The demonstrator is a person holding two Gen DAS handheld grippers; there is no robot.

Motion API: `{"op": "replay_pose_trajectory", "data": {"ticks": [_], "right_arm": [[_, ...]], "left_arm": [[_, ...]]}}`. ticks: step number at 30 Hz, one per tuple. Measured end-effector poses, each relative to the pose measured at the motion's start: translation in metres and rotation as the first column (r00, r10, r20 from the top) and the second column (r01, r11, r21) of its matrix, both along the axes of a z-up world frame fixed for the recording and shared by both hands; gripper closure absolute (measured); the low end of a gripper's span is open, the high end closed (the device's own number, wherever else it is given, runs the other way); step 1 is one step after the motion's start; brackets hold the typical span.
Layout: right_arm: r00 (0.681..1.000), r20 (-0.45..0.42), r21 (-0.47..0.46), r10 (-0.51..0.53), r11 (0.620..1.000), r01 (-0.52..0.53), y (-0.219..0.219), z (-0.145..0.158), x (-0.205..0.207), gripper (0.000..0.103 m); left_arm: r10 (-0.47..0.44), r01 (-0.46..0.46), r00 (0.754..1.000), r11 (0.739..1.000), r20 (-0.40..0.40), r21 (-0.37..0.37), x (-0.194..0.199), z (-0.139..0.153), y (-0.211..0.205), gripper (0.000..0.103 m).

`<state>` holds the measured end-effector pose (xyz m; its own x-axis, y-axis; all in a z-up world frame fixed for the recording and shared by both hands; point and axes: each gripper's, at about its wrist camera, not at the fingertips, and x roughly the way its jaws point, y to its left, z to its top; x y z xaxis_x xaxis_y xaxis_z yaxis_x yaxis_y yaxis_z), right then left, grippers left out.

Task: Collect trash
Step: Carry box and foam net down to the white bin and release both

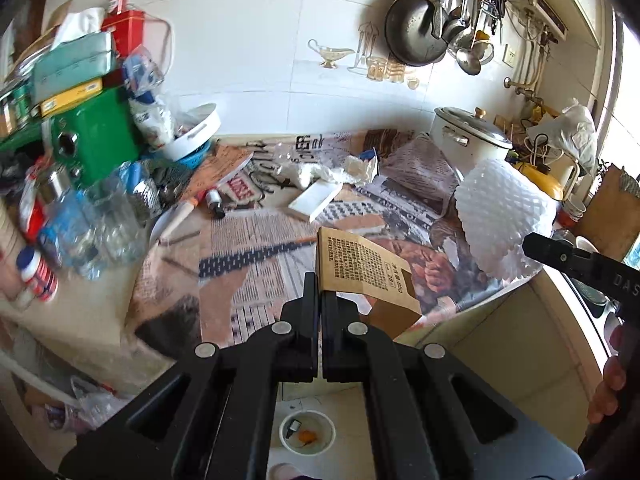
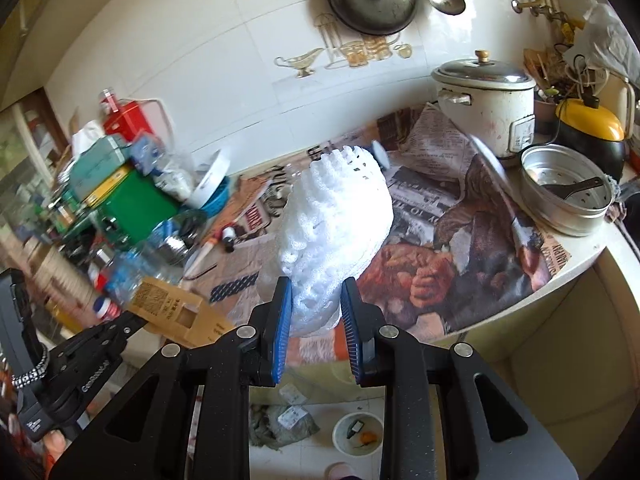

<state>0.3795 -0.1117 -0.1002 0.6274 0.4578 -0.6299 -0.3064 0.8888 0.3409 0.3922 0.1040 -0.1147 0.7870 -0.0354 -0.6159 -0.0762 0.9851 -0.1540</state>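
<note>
Both hands loaded. Left gripper [image 1: 321, 300] pinches a brown carton [image 1: 362, 270] by its edge, jaws fully together on the thin card. Right gripper [image 2: 316, 312] clamps a white foam net [image 2: 334, 224], jaws narrow, the foam squashed between the blue pads [image 2: 281, 332]. Both pieces hang off the counter [image 2: 592, 256], above its front edge.

Step judged: carry to a bin; none identifiable in view. Keep both grips tight. The carton is held only at one edge, so avoid swinging it. Keep the two loads apart.

Surface: counter covered with newspaper [image 2: 460, 240], cluttered at left with bottles [image 1: 108, 220] and boxes [image 1: 100, 136]. A rice cooker [image 2: 486, 100] stands at the tiled wall; pans [image 1: 416, 34] hang above. On the floor below, a small white bowl [image 2: 358, 434].
</note>
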Motion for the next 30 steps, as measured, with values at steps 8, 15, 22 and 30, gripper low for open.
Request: {"op": "replay_pose_trajectory", "data": {"ticks": [8,15,22,30], "right_arm": [[0.993,-0.003,0.006,0.115,0.993,-0.115,-0.032,-0.005,-0.052,0.081],[0.985,-0.069,-0.019,0.155,0.987,-0.157,-0.052,-0.025,-0.074,0.08],[0.971,-0.16,-0.043,0.177,0.982,-0.186,-0.055,-0.077,-0.078,0.08],[0.939,-0.31,-0.084,0.15,0.979,-0.184,-0.038,-0.178,-0.072,0.08]], "left_arm": [[0.096,-0.098,0.992,0.995,-0.077,-0.031,-0.056,-0.035,-0.049,0.103],[0.141,-0.15,0.975,0.988,-0.171,-0.041,-0.094,-0.067,-0.083,0.103],[0.147,-0.164,0.947,0.986,-0.286,-0.034,-0.104,-0.119,-0.094,0.103],[0.146,-0.164,0.905,0.986,-0.399,-0.01,-0.088,-0.217,-0.077,0.103]]}}
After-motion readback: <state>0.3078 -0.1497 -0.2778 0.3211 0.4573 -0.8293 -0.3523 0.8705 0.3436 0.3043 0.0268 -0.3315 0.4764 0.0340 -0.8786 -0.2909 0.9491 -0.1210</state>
